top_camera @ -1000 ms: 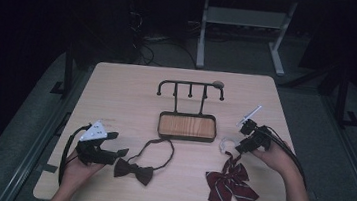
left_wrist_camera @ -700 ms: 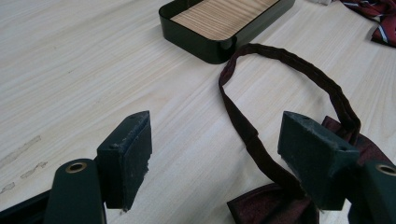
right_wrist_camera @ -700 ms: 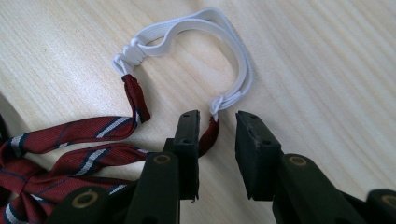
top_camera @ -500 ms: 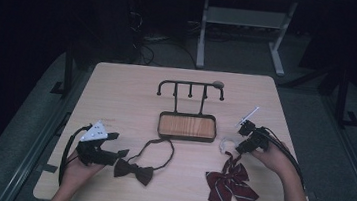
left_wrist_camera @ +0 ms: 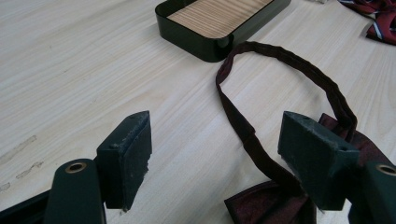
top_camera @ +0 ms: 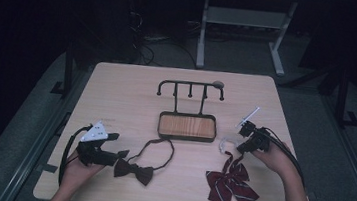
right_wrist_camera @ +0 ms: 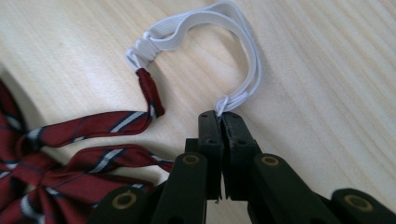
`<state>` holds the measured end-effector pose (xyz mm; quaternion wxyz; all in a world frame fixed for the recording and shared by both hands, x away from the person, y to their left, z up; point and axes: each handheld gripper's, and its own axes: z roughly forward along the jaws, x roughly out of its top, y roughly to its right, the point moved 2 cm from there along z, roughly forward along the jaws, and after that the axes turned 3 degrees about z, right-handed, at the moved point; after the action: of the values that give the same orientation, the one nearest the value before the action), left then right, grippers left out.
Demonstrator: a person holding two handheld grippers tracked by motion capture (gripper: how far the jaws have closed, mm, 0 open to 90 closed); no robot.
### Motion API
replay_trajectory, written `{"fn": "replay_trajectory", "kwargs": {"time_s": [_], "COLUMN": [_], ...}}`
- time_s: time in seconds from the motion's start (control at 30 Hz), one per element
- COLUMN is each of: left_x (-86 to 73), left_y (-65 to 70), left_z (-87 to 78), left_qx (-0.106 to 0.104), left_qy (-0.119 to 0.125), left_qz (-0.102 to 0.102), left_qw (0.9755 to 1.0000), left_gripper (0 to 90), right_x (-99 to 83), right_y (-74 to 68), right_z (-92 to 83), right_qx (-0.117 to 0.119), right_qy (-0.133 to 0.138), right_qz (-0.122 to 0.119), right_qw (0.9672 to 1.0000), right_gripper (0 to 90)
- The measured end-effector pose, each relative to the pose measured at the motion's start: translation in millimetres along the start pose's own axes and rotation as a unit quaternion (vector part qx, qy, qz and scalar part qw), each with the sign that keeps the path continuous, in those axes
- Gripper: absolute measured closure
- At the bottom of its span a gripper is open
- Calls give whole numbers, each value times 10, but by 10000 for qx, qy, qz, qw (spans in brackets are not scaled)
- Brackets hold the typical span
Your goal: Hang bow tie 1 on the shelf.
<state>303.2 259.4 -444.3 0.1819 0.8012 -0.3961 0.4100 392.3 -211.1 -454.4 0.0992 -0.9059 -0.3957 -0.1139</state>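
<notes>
The landmark is the black metal tray with a wood-grain floor (top_camera: 161, 129), which sits mid-table on the pale wooden table (top_camera: 117, 89) under a black hook rack (top_camera: 191, 88).

The right gripper (right_wrist_camera: 220, 115) is to the right of the tray, just off its near-right corner. Its jaws have just been closing & are now clenched on the white elastic neck loop (right_wrist_camera: 243, 51) of the dark red striped bow tie (top_camera: 231, 181); the pads are pinched together w/ the loop's end between them. In the right gripper view the elastic curves up & away from the tips and back to a knotted joint on the red fabric. The bow itself lies flat on the table, nearer the person than the tray & off to the tray's right, w/ its tails spread.

The left gripper (left_wrist_camera: 215, 154) is to the left of the tray & nearer the person, resting low at the table. Its jaws are released & wide apart, w/ nothing pressed between the pads. The plain dark maroon bow tie (top_camera: 133, 170) lies nearer than the tray's left end, and its thin strap (left_wrist_camera: 285, 60) loops up toward the tray wall, close to it. In the left gripper view the bow sits by the right-hand pad, and the strap runs through the gap; I can't tell if that pad touches the fabric.

The two ties are well apart, one on each side of the tray.
</notes>
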Motion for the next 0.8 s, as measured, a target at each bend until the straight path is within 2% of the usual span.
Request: {"fn": "replay_trajectory", "kwargs": {"time_s": [0.23, 0.33, 0.47, 0.67, 0.8], "left_x": [-3, -1, -3, -4, -7], "left_y": [3, 4, -1, 3, 1], "left_z": [1, -3, -5, -7, -1], "left_qx": [-14, -1, 16, 11, -11], "left_qy": [-6, 9, 9, 16, 16], "left_qz": [7, 24, 26, 23, 14], "left_qw": [10000, 10000, 10000, 10000, 10000], "left_gripper": [255, 255, 255, 253, 253], "right_x": [-5, -10, -17, -5, 8], "right_y": [-37, -64, -85, -153, -185], "right_z": [-119, -191, -239, -374, -475], "right_qx": [66, 193, 283, 434, 529], "right_qy": [109, 271, 287, 413, 468], "right_qz": [-131, -240, -303, -567, -652], "right_qw": [9998, 9992, 9987, 9966, 9954], "right_gripper": [869, 869, 869, 869, 869]}}
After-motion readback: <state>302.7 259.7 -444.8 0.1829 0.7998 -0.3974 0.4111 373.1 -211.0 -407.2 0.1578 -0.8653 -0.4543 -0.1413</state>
